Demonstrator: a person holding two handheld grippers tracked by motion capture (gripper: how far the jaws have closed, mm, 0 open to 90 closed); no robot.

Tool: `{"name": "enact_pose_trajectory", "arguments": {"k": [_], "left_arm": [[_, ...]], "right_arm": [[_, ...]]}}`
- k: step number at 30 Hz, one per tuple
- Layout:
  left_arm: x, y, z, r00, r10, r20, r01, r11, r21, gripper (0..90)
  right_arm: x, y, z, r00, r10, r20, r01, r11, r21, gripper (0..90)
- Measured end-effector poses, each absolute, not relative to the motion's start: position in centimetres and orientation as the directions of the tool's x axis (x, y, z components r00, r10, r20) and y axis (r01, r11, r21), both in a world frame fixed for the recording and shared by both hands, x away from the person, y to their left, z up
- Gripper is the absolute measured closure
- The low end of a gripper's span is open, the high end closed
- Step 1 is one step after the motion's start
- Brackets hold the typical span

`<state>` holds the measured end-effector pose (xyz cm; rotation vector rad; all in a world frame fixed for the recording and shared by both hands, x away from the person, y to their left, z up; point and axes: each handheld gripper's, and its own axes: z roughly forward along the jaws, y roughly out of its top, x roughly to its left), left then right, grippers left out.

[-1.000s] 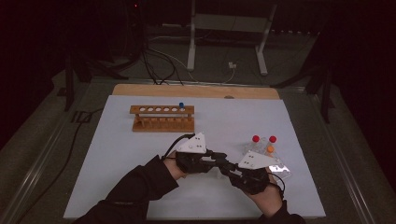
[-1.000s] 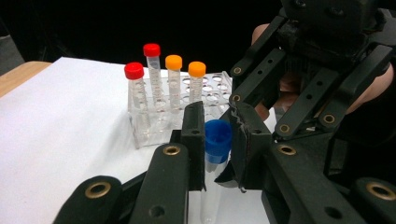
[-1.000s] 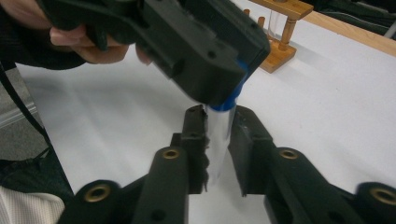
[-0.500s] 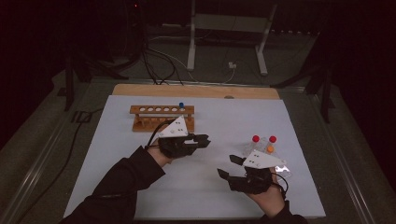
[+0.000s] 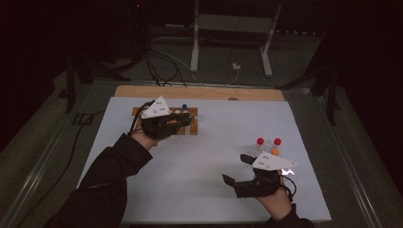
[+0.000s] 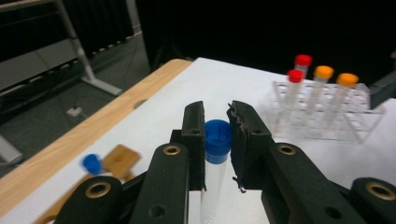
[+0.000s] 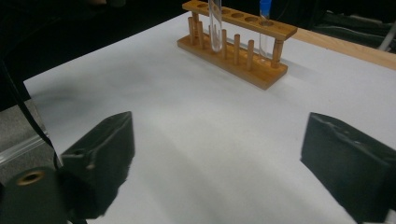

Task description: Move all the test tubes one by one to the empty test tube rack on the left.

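Over wooden rack (image 5: 167, 119): your left gripper (image 6: 218, 140) clenches blue-capped tube (image 6: 215, 158).
Right gripper (image 7: 215, 158): just released, empty.
Next: lower tube into a free hole.

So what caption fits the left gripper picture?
Left gripper pinches a clear blue-capped plastic tube above the white table.

Wide open white table (image 5: 199, 161) between the two hands, bare sheet all the way across the middle. The wooden rack (image 5: 187, 124) stands at the far left, and the left gripper (image 5: 183, 121) hangs right over it with a tube (image 6: 215, 161) clamped in its jaws; another blue-capped tube (image 7: 264, 23) stands in an end hole. The clear rack (image 5: 267, 148) of capped tubes blocks the near right, just beyond the right gripper (image 5: 238, 169), jaws just opening, nothing between them.
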<state>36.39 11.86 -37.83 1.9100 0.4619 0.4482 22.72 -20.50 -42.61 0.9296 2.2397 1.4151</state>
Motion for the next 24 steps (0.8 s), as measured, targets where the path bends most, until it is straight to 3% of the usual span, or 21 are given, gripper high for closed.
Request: {"name": "enact_pose_trajectory", "arguments": {"k": [6,24], "left_arm": [[38.3,12.8,-37.5,0.82,0.565,0.095,0.124,-0.338,0.933,77.8],[43.1,14.1,-38.0,0.721,0.687,0.087,0.157,-0.285,0.946,77.8]], "right_arm": [[22.7,-20.7,-42.5,-0.736,0.673,0.073,0.345,0.281,0.895,0.0],[22.5,-20.6,-42.5,-0.753,0.654,0.071,0.335,0.289,0.896,0.0]]}}
